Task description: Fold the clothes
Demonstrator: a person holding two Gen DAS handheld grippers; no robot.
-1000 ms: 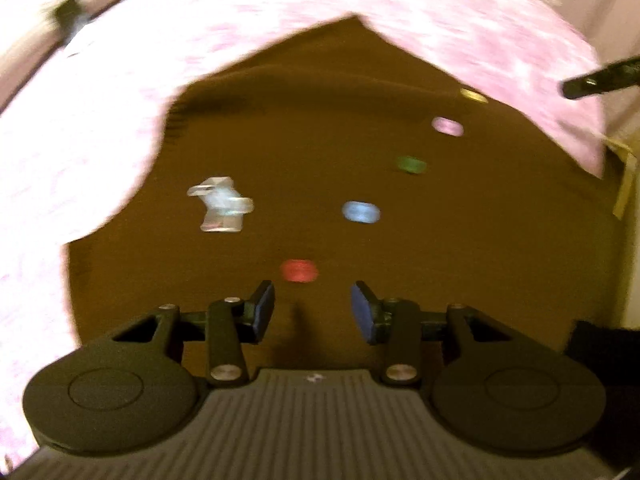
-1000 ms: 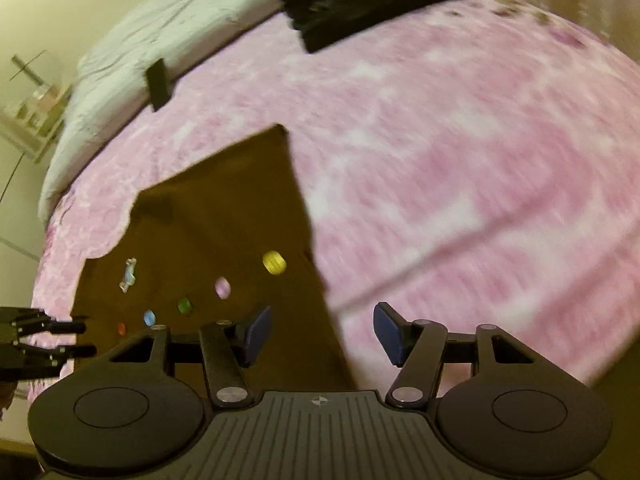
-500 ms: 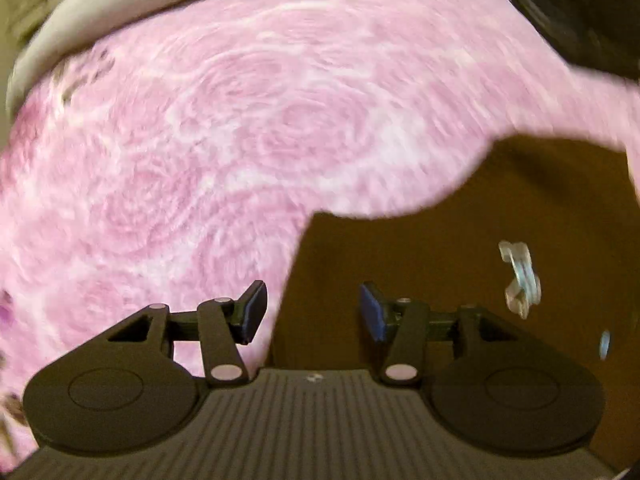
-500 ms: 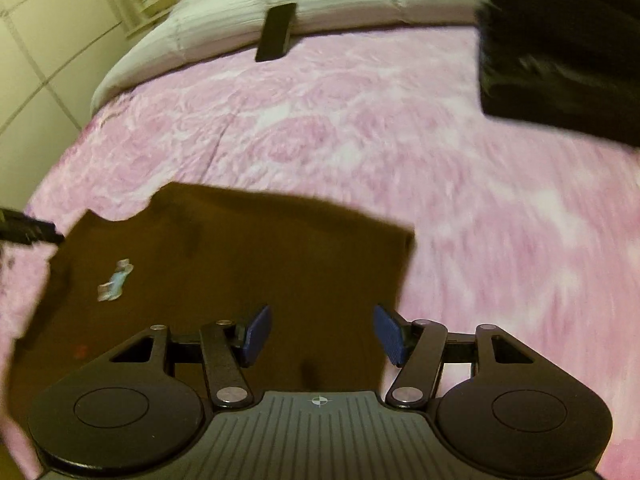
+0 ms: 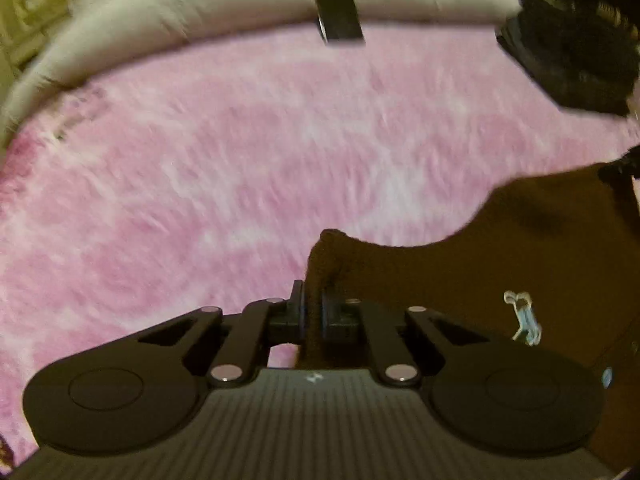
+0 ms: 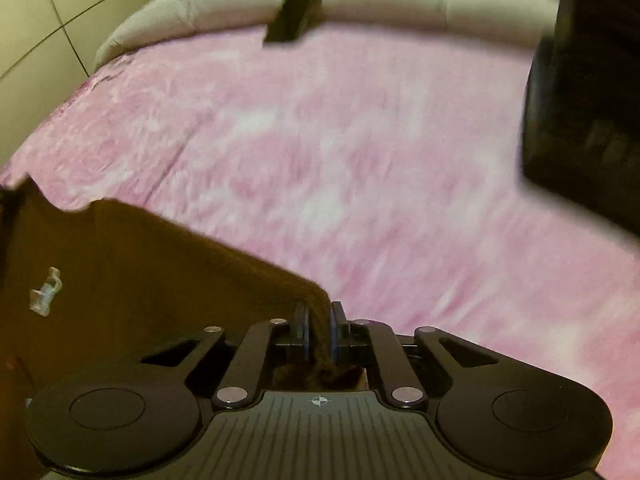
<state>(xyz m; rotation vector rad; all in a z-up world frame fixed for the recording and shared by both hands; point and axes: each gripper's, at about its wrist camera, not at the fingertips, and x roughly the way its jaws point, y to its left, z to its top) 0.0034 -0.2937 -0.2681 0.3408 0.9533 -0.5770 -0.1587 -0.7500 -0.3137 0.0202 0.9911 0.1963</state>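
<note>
- Left tool (image 5: 313, 314): jaws clamped tight on a raised corner of the brown garment (image 5: 500, 264); cloth is bunched between the pads.
- Right tool (image 6: 319, 334): jaws likewise pinched shut on the garment's other near corner (image 6: 316, 300), with a tuft of fabric pushed back behind the pads.
- Step in hand, as judged: both corners are gripped, ready for lifting and folding over.
- Raise both of your hands together and level, so the edge between them stays taut and does not sag.
- Carry the edge across in one sweep and keep the grips equal; a slip on one side would skew the fold.
- Garment lies flat on the pink bedspread (image 6: 340, 152), at the near side of the bed, between the two tools.
- Fabric is dark brown, soft and thin-looking, with a small pale printed figure (image 5: 524, 318); a curved cut-out shows along its far edge.
- Pale pillow (image 6: 400, 4) and a dark flat object (image 6: 296, 16) lie far off, well apart from the garment.
</note>
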